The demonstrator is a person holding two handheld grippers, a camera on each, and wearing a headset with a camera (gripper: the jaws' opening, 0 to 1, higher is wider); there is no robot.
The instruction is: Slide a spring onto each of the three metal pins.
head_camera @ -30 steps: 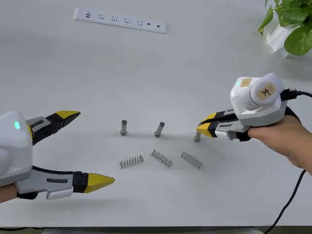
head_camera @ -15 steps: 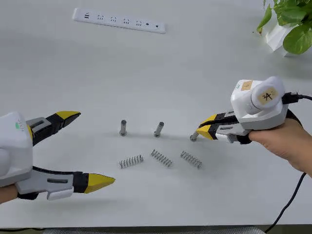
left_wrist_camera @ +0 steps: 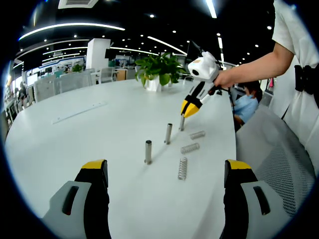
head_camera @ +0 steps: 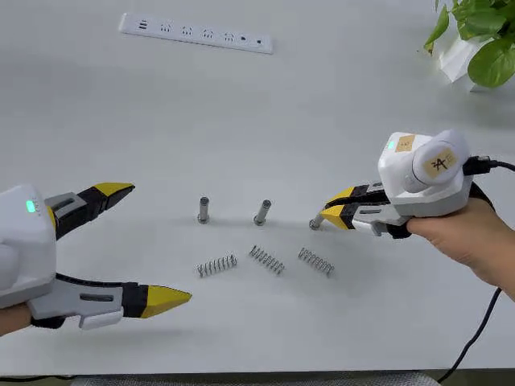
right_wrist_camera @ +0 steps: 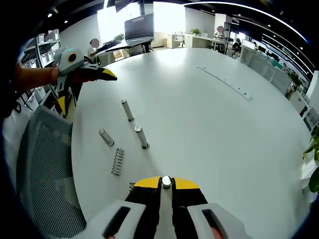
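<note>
Two metal pins (head_camera: 203,210) (head_camera: 262,212) stand upright on the white table. The third pin (head_camera: 316,223) leans, held at its upper end by my right gripper (head_camera: 330,211), which is shut on it; its round head (right_wrist_camera: 166,181) shows between the yellow tips. Three springs (head_camera: 216,266) (head_camera: 266,260) (head_camera: 316,263) lie flat in a row just in front of the pins. My left gripper (head_camera: 149,244) hovers open to the left of the pins, holding nothing. In the left gripper view the pins (left_wrist_camera: 148,152) (left_wrist_camera: 168,133) and springs (left_wrist_camera: 183,168) lie ahead between its wide-apart jaws.
A white power strip (head_camera: 197,34) lies at the far side of the table (head_camera: 338,104). A potted plant (head_camera: 475,40) stands at the far right corner. A cable trails from the right gripper. A mesh chair (right_wrist_camera: 45,174) sits by the table's near edge.
My right gripper has shifted slightly left with the third pin, which now leans more, its foot moved left. The left gripper has stayed put.
</note>
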